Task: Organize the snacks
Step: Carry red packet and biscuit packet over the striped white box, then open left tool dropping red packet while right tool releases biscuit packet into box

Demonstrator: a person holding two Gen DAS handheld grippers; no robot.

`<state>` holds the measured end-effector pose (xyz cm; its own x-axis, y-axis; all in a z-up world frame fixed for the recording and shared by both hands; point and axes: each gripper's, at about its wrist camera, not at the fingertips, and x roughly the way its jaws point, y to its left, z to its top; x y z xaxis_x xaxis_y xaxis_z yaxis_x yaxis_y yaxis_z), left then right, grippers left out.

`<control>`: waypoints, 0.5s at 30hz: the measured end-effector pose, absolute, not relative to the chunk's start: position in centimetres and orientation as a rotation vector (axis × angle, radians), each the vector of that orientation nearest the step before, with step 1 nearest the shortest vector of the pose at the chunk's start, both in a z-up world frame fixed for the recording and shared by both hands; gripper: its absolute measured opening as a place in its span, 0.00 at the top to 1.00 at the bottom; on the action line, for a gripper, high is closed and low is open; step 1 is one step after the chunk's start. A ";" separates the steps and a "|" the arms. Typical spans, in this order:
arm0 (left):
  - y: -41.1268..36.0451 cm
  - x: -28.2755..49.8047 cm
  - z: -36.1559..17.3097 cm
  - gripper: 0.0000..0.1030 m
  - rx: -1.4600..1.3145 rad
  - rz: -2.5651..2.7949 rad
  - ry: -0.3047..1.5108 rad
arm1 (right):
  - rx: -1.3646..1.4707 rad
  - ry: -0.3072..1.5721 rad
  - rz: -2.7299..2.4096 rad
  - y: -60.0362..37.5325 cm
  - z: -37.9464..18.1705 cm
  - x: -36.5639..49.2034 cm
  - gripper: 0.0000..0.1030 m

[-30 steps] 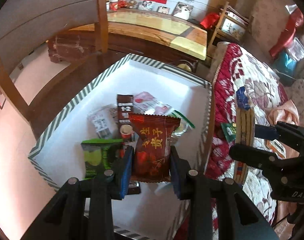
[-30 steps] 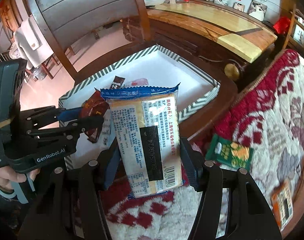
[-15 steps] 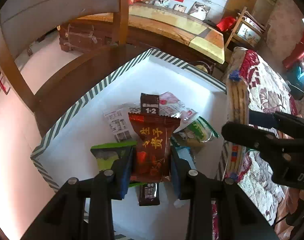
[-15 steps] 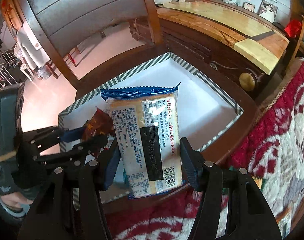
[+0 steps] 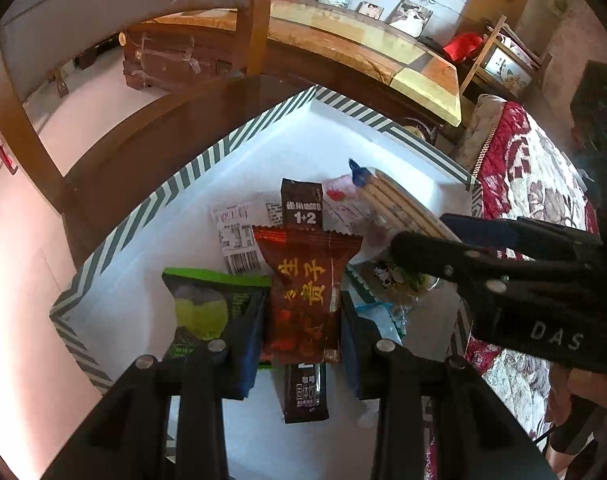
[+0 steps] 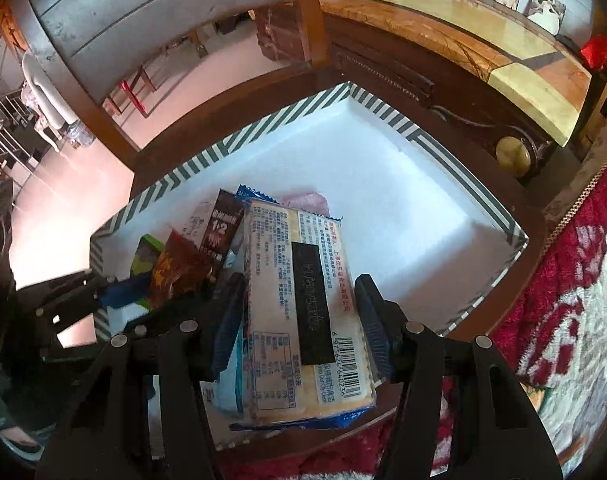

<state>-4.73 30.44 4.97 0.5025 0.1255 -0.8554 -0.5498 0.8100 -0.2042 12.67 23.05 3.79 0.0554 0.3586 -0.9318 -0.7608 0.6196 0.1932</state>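
Note:
A white box with a green-striped rim (image 5: 175,188) (image 6: 263,128) sits on a dark wooden seat. My left gripper (image 5: 301,312) (image 6: 163,292) is shut on a dark red packet (image 5: 303,280) (image 6: 175,268) with gold characters, hanging over the snack pile. My right gripper (image 6: 299,312) (image 5: 423,232) holds a blue-ended cracker pack (image 6: 303,280) (image 5: 399,204) above the box. Its jaws are closing, pads pressing the pack's sides. In the box lie a green packet (image 5: 207,304), a brown "1+2" sachet (image 5: 302,202), a white barcode packet (image 5: 235,236) and another dark sachet (image 5: 305,392).
A chair back (image 5: 255,12) rises behind the box. A long wooden cabinet (image 5: 363,52) with photo frames runs along the far side. A red floral blanket (image 5: 535,184) (image 6: 563,280) lies right of the box. The box's far right half (image 6: 383,184) holds nothing.
My right gripper carried the cracker pack from over the blanket to over the box and lower; the pack now sits tilted in the jaws. The left gripper sank slightly with its red packet.

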 end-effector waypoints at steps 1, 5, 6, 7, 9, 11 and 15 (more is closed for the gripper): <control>30.5 -4.7 4.9 0.65 -0.494 0.430 0.967 | -0.391 1.252 0.884 23.2 3.7 12.7 0.46; 30.4 -4.6 4.8 0.65 -0.491 0.435 0.971 | -0.401 1.260 0.867 24.2 3.0 12.9 0.47; 30.4 -4.6 4.8 0.64 -0.489 0.437 0.972 | -0.387 1.263 0.865 24.3 2.9 13.0 0.47; 30.4 -4.6 4.8 0.64 -0.488 0.438 0.974 | -0.351 1.270 0.862 24.2 2.9 13.1 0.46; 30.4 -4.5 4.7 0.64 -0.488 0.440 0.973 | -0.307 1.282 0.858 23.9 2.9 13.2 0.45; 30.4 -4.5 4.7 0.63 -0.487 0.443 0.975 | -0.272 1.292 0.865 23.5 3.1 13.1 0.45; 30.4 -4.6 4.7 0.49 -0.489 0.454 0.975 | -0.233 1.284 0.851 22.6 3.8 12.8 0.45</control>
<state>-4.60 30.38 4.74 0.4858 0.1437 -0.8622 -0.5675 0.8021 -0.1861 12.80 22.62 3.75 0.0353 0.4245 -0.9047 -0.6677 0.6836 0.2947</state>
